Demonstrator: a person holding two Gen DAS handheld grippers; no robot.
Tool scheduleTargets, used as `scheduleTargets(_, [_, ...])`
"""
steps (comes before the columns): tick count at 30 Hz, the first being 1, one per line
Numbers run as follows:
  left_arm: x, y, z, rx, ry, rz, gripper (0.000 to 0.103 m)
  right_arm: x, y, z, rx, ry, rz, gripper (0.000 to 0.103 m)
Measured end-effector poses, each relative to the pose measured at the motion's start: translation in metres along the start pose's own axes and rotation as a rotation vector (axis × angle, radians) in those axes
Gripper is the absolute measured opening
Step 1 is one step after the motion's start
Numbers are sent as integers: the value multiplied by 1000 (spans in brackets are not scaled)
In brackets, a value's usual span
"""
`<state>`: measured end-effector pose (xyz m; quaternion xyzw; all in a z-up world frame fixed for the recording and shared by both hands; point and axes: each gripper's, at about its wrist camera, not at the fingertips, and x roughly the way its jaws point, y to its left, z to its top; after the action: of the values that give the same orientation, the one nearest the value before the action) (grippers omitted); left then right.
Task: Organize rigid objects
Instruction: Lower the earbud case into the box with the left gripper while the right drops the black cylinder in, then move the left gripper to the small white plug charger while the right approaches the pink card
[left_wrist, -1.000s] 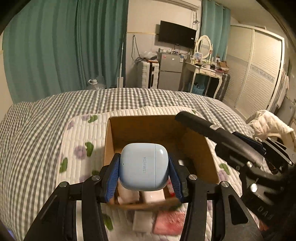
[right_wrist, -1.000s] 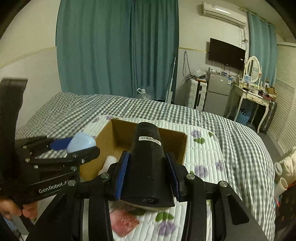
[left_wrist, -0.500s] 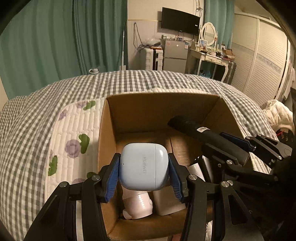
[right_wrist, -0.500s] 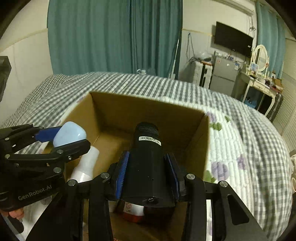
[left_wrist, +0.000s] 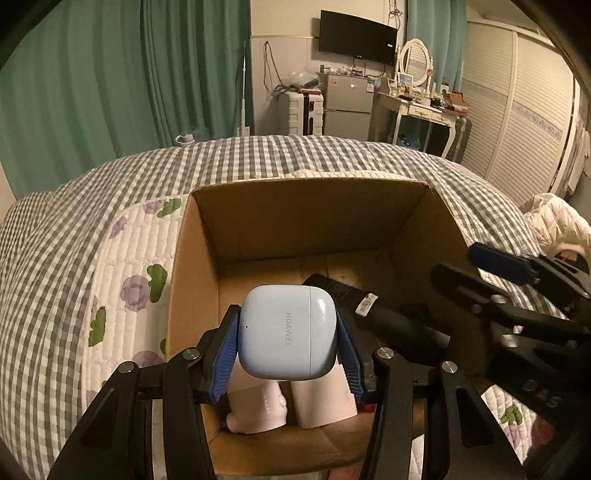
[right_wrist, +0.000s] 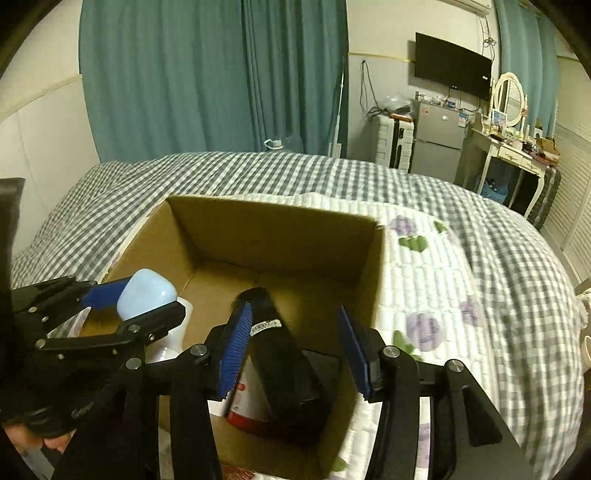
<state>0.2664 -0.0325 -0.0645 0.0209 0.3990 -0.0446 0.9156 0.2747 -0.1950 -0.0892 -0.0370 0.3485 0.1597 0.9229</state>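
Over the open cardboard box (left_wrist: 199, 258) on the bed, 2 grippers hang close together; the left gripper (left_wrist: 286, 345) clamps a pale blue earbud case (left_wrist: 288, 332) between its blue pads, held above the box's near-left corner, over white containers (left_wrist: 291, 404) on the floor; the right gripper (right_wrist: 291, 349) has just been opening, and its right pad now stands clear of the black cylinder (right_wrist: 280, 354), which lies tilted between the jaws with its long axis running from the near wall toward the far wall; whether the left pad touches it I cannot tell; the cylinder looks delivered, so the next drop is the case, straight down from the left fingers (left_wrist: 223, 350).
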Motion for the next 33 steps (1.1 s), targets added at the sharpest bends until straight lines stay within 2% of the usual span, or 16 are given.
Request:
scheduleTargets(8, [10,-5,6,8,2,14,52,-12,-14,9,8,-18,-33,50])
scheduleTargets(9, [10,-6,6,8,3,16,55,-13,-15,9,9,-20,-39,58])
scheduleTargets(10, [10,-6,6,8,0,19,60,-13,-16,10,11,-23,-47,69])
scheduleTargets(11, [7,-7,6,4,-8,24,73,-14,-17,10,14,-29,-58,75])
scheduleTargets(12, [5,-7,6,3,-18,27,80,-14,-17,12,15,-35,-73,84])
scheduleTargets(17, [-17,-5,17,8,-42,42,84,-26,-24,19,30,-40,-121,88])
scheduleTargets(19, [-34,-3,22,1,-60,45,89,-40,-28,23,39,-42,-129,88])
scheduleTargets(23, [-85,-4,31,1,-132,42,90,-79,-29,29,41,-55,-178,92])
scheduleTargets(28, [-150,-6,38,-6,-223,13,102,-143,-22,33,36,-116,-210,98])
scheduleTargets(30, [-174,-7,36,-1,-256,-12,103,-168,-18,33,39,-134,-217,103])
scheduleTargets(33, [-204,-9,29,18,-278,-20,103,-200,-8,31,43,-152,-209,103])
